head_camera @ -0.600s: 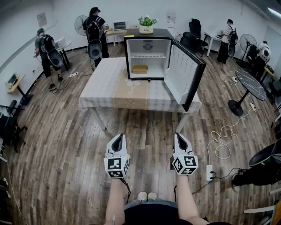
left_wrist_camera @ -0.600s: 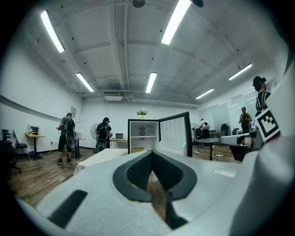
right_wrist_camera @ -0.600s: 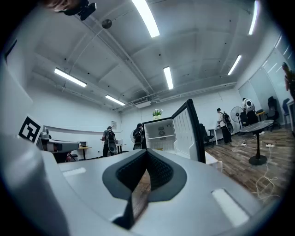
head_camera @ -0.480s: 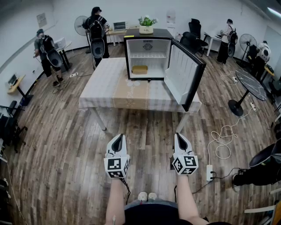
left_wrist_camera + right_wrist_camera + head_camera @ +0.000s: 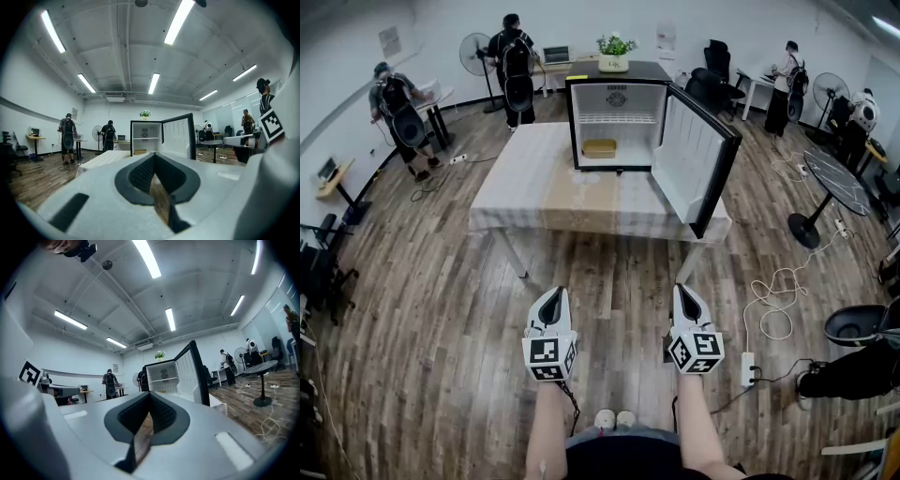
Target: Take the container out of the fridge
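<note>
At the bottom of the head view, a person's bare forearms reach forward over pale shoes (image 5: 613, 419), each hand carrying a white two-jaw gripper with a black-and-white marker cube. Left gripper (image 5: 552, 293) and right gripper (image 5: 688, 292) hang side by side above the brown wood-plank floor (image 5: 431, 309), well short of the table. Each gripper's own view shows its dark-padded jaws brought together at the tips, with only a thin sliver of floor between them and nothing held, left gripper (image 5: 153, 155) and right gripper (image 5: 149, 394) alike. A white power strip (image 5: 747, 367) with a looping cable lies on the floor to the right. Farther ahead stands a rectangular table under a pale checked cloth (image 5: 534, 192). On its far end sits a small black fridge with a white interior (image 5: 616, 94), its door (image 5: 696, 159) swung wide open to the right. The shallow tan rectangular container (image 5: 599, 148) rests on the fridge's bottom floor, toward the left, below a wire shelf. A potted green plant (image 5: 614, 49) stands on top of the fridge. Beyond, several people stand among desks and floor fans.
</note>
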Demonstrator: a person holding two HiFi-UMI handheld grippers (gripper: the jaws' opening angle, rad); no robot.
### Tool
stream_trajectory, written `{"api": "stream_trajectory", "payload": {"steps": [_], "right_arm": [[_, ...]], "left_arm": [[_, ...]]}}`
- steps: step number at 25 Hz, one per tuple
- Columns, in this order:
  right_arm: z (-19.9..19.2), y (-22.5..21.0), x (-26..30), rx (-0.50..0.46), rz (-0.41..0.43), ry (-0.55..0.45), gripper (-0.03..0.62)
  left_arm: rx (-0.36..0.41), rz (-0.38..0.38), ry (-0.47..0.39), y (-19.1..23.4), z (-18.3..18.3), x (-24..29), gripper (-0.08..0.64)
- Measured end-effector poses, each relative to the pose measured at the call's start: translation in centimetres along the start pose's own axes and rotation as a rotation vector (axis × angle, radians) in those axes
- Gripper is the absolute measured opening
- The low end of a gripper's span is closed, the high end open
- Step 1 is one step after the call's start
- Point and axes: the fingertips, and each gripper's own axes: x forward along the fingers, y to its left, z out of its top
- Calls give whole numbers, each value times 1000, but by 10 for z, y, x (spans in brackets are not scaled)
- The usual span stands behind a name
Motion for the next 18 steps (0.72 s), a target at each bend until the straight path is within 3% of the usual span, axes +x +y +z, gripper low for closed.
{"api": "stream_trajectory", "payload": {"steps": [18], "right_arm": [[-5, 9, 12, 7, -2, -17, 9]], "left_arm": [[-24, -11, 1, 13, -12, 11, 11]]}}
